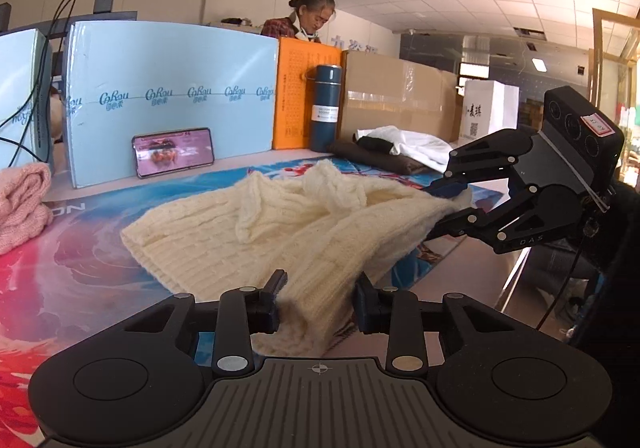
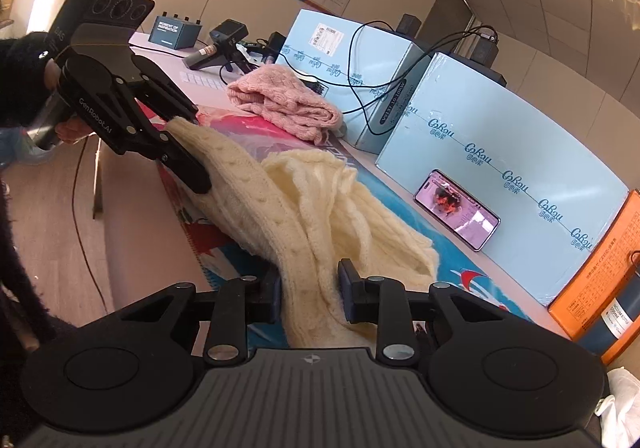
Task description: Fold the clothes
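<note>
A cream cable-knit sweater lies rumpled on the colourful mat; it also shows in the right wrist view. My left gripper has its jaws around the sweater's near edge, fabric bunched between them. In the right wrist view the left gripper pinches the sweater's corner at the table's front edge. My right gripper has its jaws closed on a thick fold of the sweater. In the left wrist view the right gripper holds the sweater's right end.
A pink knit garment lies folded at the mat's left. Dark and white clothes are stacked at the back right. Light blue boxes, a phone, an orange box, a blue flask line the back. Table front edge is near.
</note>
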A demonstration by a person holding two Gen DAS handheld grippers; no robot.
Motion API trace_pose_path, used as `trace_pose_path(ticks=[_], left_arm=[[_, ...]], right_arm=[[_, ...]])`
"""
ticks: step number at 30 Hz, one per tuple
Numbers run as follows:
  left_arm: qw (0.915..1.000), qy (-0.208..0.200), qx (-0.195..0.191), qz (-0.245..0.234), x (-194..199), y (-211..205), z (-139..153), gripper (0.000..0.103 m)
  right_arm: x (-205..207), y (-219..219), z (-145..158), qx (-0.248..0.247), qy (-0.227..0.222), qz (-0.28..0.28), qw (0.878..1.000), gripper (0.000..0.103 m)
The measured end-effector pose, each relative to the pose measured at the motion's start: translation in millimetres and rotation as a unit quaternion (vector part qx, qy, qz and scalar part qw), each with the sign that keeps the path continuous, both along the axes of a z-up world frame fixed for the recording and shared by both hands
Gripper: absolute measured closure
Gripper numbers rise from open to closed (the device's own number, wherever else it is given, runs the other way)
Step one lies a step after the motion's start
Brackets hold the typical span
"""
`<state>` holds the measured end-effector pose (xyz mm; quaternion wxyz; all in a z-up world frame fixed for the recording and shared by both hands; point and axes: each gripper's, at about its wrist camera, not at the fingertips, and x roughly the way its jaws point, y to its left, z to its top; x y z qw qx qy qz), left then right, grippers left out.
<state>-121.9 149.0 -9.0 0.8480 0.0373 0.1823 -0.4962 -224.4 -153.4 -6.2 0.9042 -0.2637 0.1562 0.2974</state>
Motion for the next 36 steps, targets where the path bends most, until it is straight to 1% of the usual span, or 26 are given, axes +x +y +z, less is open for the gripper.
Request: trace_pose_path(ticks=[1,3,4,5,6,7,9,11,12,14,17,18,20,21,22,23,24,25,27,28,29,30,31,32,34,36], left_arm=[[0.9997,0.009,-0.021,-0.011,-1,8,5,0.071],[0.997,0.015,-0.074,-0.02,5,18,15,0.071],[0.9945,0.016,-0.101,-0.023,10,22,19,0.071],[0.9921,0.015,-0.123,-0.015,16,23,22,0.07],[0.9908,0.016,-0.134,0.002,23,20,24,0.07],[0.9898,0.017,-0.14,0.02,31,16,23,0.07],[0.9877,0.024,-0.142,0.059,49,5,20,0.07],[0.985,0.041,-0.143,0.087,68,-4,16,0.07],[0.9833,0.051,-0.144,0.1,77,-8,14,0.07],[0.9791,0.082,-0.139,0.124,96,-13,11,0.07],[0.9748,0.12,-0.119,0.145,116,-19,5,0.07],[0.9742,0.127,-0.115,0.147,119,-20,3,0.07],[0.9729,0.138,-0.114,0.147,122,-18,-1,0.07],[0.9722,0.142,-0.114,0.147,122,-17,-2,0.069],[0.9715,0.146,-0.115,0.147,122,-16,-2,0.069],[0.9708,0.149,-0.115,0.149,122,-15,-2,0.068],[0.9699,0.154,-0.115,0.15,121,-14,-3,0.059],[0.969,0.158,-0.115,0.152,121,-13,-3,0.052],[0.9685,0.165,-0.122,0.141,119,-12,-5,0.027],[0.9685,0.167,-0.126,0.134,118,-11,-5,0.023],[0.9694,0.166,-0.126,0.129,117,-11,-4,0.018],[0.9712,0.163,-0.12,0.126,116,-12,-4,0.015],[0.9728,0.159,-0.114,0.123,115,-13,-3,0.015],[0.9744,0.155,-0.108,0.121,114,-14,-2,0.014],[0.9773,0.145,-0.096,0.121,114,-17,-1,0.013],[0.9777,0.138,-0.09,0.129,113,-19,0,0.012]], right_arm=[[-9,-1,8,0.014,0.014,0.018,1.0,0.079],[-12,-14,27,0.074,0.058,0.061,0.994,0.079],[1,-21,36,0.104,0.083,0.072,0.989,0.079],[13,-29,45,0.133,0.108,0.082,0.982,0.079],[26,-36,54,0.163,0.133,0.093,0.973,0.079],[39,-43,62,0.187,0.155,0.099,0.965,0.079],[74,-49,66,0.214,0.186,0.084,0.955,0.079],[105,-54,65,0.234,0.206,0.065,0.948,0.079],[121,-57,63,0.24,0.212,0.052,0.946,0.08],[143,-63,57,0.243,0.214,0.023,0.946,0.082],[163,-67,44,0.242,0.22,-0.017,0.945,0.082],[167,-68,40,0.241,0.219,-0.029,0.945,0.082],[160,-76,38,0.246,0.189,-0.067,0.948,0.079],[152,-81,40,0.257,0.168,-0.095,0.947,0.064],[144,-85,43,0.266,0.144,-0.124,0.945,0.039],[132,-87,45,0.272,0.115,-0.153,0.943,0.029],[119,-88,46,0.28,0.087,-0.177,0.939,0.023],[102,-87,43,0.297,0.058,-0.199,0.932,0.023],[64,-80,32,0.345,0.018,-0.227,0.911,0.023],[46,-76,26,0.367,-0.001,-0.235,0.9,0.022],[29,-70,18,0.388,-0.019,-0.23,0.893,0.021],[10,-62,9,0.408,-0.036,-0.219,0.886,0.018],[-6,-54,1,0.425,-0.047,-0.207,0.88,0.016],[-13,-48,-5,0.43,-0.038,-0.189,0.882,0.016],[-18,-34,-11,0.417,-0.007,-0.159,0.895,0.016],[-20,-20,-15,0.401,0.008,-0.128,0.907,0.016]])
